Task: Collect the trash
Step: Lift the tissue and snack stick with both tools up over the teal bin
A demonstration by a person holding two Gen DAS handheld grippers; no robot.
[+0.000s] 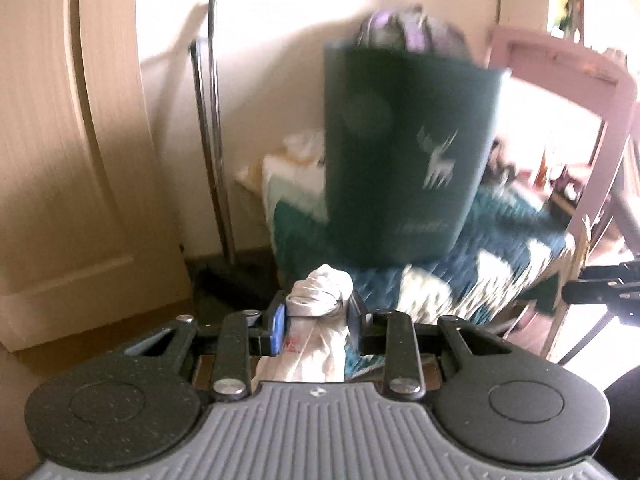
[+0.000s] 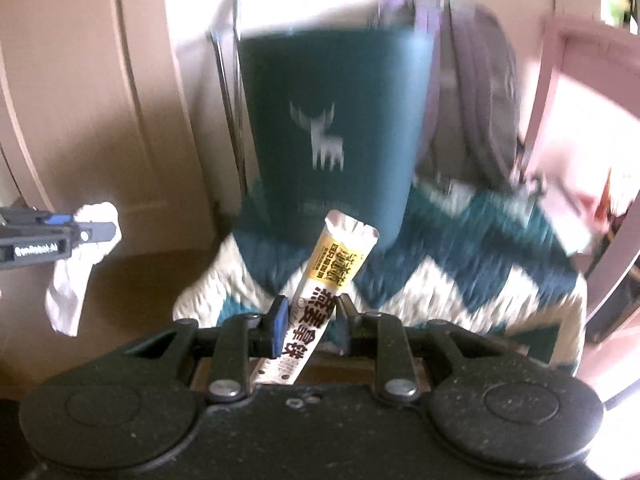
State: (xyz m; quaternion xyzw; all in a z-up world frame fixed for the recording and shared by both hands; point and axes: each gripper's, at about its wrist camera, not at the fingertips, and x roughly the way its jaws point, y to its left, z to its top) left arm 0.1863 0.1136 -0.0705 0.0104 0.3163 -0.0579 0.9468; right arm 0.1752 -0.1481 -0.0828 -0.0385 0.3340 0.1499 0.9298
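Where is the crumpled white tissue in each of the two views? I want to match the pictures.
Left wrist view: crumpled white tissue at bottom centre, clamped in the left gripper.
Right wrist view: same tissue at the left edge, hanging from that gripper.
Shared landmark: the dark green bag with a white deer.

A green paper bag (image 2: 332, 136) stands on the teal-and-white zigzag blanket (image 2: 460, 264).

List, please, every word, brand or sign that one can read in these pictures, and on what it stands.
"GenRobot.AI": on the side of the left gripper, right wrist view.
Wrapper: large black Chinese characters and a yellow printed band, too blurred to quote.
Green bag: a white deer sign; the line under it is too blurred to read.
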